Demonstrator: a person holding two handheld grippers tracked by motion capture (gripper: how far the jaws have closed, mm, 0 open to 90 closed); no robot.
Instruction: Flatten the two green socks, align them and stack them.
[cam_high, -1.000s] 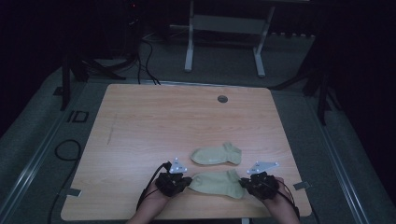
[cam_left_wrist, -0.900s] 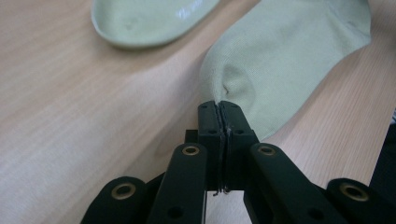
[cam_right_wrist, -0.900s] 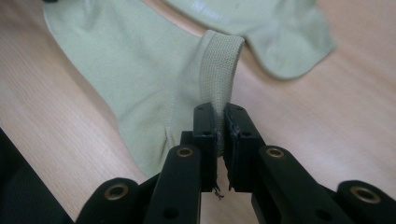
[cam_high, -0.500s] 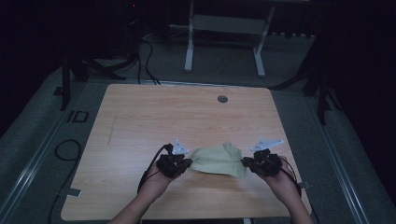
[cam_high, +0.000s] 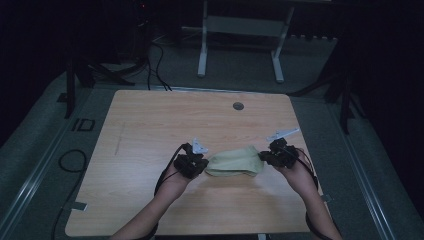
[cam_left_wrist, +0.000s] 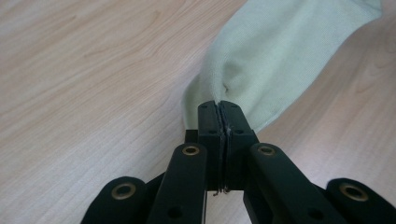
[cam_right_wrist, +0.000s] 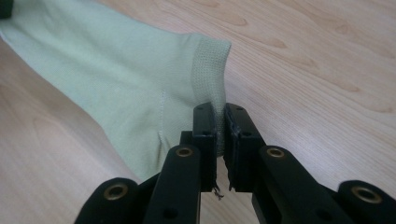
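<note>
Two grippers hold one pale green sock between them near the table's near edge. On the left, the left gripper pinches one end tight. On the right, the right gripper pinches the cuff. Bare wooden table stretches wide to the far side.

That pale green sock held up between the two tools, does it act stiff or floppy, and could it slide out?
Probably floppy: the sock sags between the left hand-held gripper and the right hand-held gripper, and it puckers at the left pinch. Likely light, since thin knit edges carry it. Slipping seems unlikely; the ribbed cuff is clamped between black jaws.
</note>
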